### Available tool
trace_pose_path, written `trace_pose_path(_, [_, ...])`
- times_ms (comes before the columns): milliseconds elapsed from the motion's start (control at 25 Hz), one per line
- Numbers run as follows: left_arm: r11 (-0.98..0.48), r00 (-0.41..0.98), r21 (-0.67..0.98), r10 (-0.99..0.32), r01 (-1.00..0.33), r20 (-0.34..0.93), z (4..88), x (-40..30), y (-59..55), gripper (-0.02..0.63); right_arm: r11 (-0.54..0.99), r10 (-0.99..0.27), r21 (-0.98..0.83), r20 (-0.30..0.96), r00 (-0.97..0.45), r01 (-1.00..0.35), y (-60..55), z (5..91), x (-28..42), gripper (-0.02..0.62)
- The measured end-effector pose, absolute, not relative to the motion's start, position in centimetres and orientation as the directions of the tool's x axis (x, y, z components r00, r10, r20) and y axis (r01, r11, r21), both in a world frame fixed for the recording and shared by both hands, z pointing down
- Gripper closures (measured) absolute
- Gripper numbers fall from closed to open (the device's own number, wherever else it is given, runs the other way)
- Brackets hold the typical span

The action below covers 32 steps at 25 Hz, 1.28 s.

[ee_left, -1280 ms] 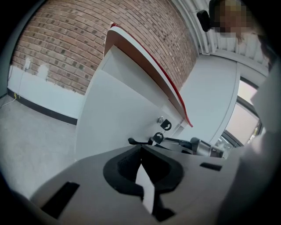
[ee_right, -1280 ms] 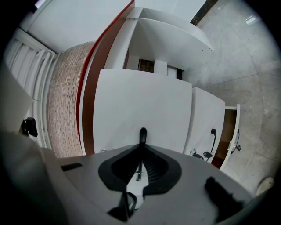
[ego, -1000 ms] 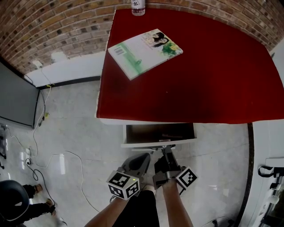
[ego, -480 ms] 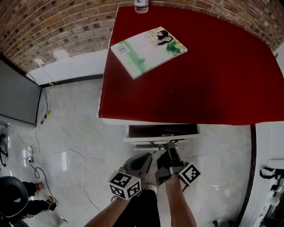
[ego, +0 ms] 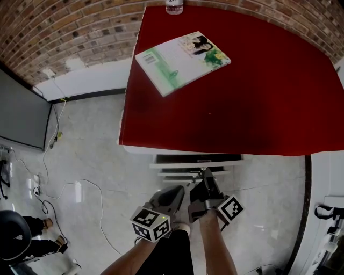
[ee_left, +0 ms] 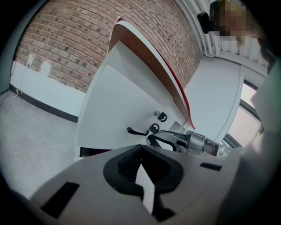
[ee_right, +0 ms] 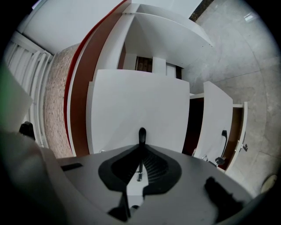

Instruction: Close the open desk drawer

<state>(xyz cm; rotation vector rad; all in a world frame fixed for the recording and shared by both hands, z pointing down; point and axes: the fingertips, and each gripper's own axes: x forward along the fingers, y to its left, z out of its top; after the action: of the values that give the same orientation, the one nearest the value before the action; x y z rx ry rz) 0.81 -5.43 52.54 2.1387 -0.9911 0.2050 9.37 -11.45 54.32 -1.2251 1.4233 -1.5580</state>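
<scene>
The white drawer front (ego: 196, 164) stands just out from under the front edge of the red desk top (ego: 242, 96), with only a thin dark slit above it. My right gripper (ego: 206, 173) is shut on the drawer's black handle (ee_right: 142, 134), whose end sticks out past the jaws against the drawer front (ee_right: 136, 105). My left gripper (ego: 179, 189) hangs beside and behind it, shut with nothing held. In the left gripper view, the handle (ee_left: 132, 130) and a key (ee_left: 161, 116) show ahead of my left gripper (ee_left: 141, 148).
A green-and-white book (ego: 183, 62) and a bottle (ego: 174, 6) lie on the desk top. Below the drawer another white front (ee_right: 217, 127) with its own handle stands ajar. A dark screen (ego: 21, 115) and floor cables (ego: 80, 188) are at the left.
The drawer has slid in under the desk: the dark opening has shrunk to a slit. My right gripper moved toward the desk with the handle. The left gripper stayed put.
</scene>
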Motion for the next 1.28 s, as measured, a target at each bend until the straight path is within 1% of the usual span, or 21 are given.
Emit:
trace_pose_path(200, [-0.404, 0.681, 0.573, -0.591, -0.713, 0.432, 52.7, 0.7, -5.9, 0.598, -0.173, -0.927, -0.979, 0.199, -0.319, -0.108, -12.6, 54.4, 9.4, 0.565])
trace_pose_path(360, [-0.399, 0.679, 0.575, -0.593, -0.714, 0.433, 52.8, 0.7, -6.4, 0.598, -0.185, -0.93, -0.979, 0.202, -0.307, -0.084, -13.2, 54.3, 9.4, 0.565])
trace_pose_path(1280, [-0.39, 0.672, 0.579, -0.608, -0.716, 0.422, 53.3, 0.3, -10.9, 0.598, -0.174, -0.933, -0.979, 0.198, -0.3, -0.104, -18.9, 54.5, 9.2, 0.565])
